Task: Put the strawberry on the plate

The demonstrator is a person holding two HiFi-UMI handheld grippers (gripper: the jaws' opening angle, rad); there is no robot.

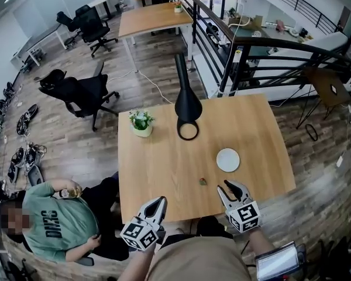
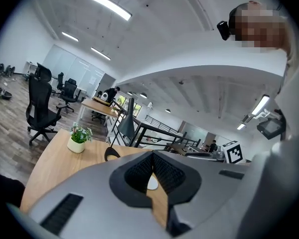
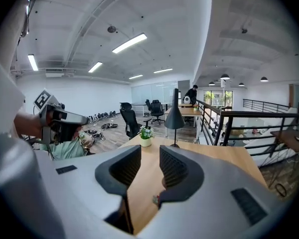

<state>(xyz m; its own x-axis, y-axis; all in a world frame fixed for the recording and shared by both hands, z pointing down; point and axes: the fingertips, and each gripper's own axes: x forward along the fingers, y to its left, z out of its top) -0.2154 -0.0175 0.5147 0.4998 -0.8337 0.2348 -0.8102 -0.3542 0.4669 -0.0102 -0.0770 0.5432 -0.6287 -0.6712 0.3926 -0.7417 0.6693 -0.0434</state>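
A small strawberry (image 1: pixel 203 181) lies on the wooden table (image 1: pixel 164 168) near its front edge. The white plate (image 1: pixel 228 160) sits empty, a little behind and to the right of it. My right gripper (image 1: pixel 232 186) hovers at the front edge just right of the strawberry, its jaws drawn to a narrow slit with nothing in it. In the right gripper view the strawberry (image 3: pixel 155 199) shows low beside the right jaw of that gripper (image 3: pixel 149 151). My left gripper (image 1: pixel 161 201) is shut and empty at the front edge, further left. In the left gripper view the plate (image 2: pixel 152 182) peeks between the jaws of that gripper (image 2: pixel 153 156).
A potted plant (image 1: pixel 141 122) stands at the table's back left, and a black lamp (image 1: pixel 188 107) with a ring base at the back middle. A person in a green shirt (image 1: pixel 52 221) sits on the floor to the left. A black railing (image 1: pixel 251 51) runs behind.
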